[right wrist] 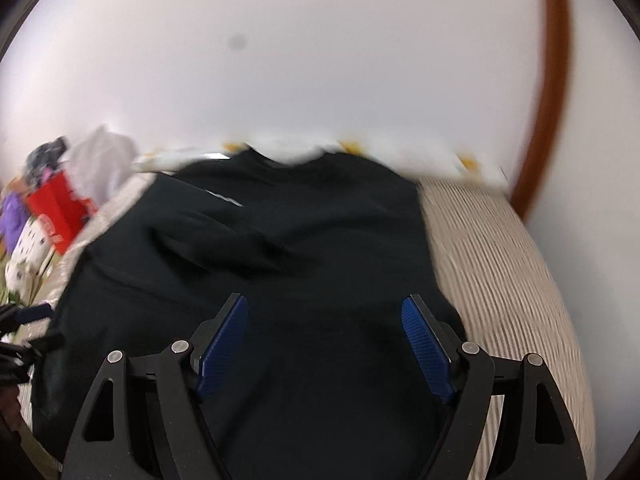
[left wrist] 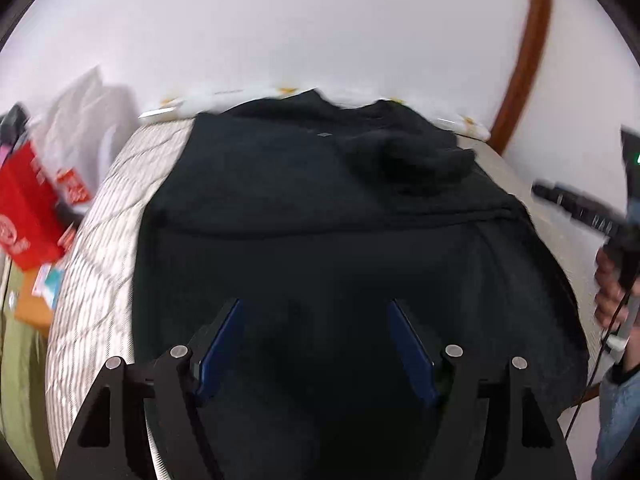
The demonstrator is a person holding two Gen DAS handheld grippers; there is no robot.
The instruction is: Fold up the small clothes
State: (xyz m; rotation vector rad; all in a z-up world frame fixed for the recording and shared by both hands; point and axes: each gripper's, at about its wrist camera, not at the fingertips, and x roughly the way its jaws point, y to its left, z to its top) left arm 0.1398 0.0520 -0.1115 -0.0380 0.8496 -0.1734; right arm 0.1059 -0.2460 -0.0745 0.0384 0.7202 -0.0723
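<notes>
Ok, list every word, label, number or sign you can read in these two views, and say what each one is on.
No text can be read in either view.
Red box: white lettering and a round white logo, too blurred to read.
Black garment: a small grey tag near the collar and a white mark, both too small and blurred to read.
Right tool: pale marks along its body, blurred and unreadable.
</notes>
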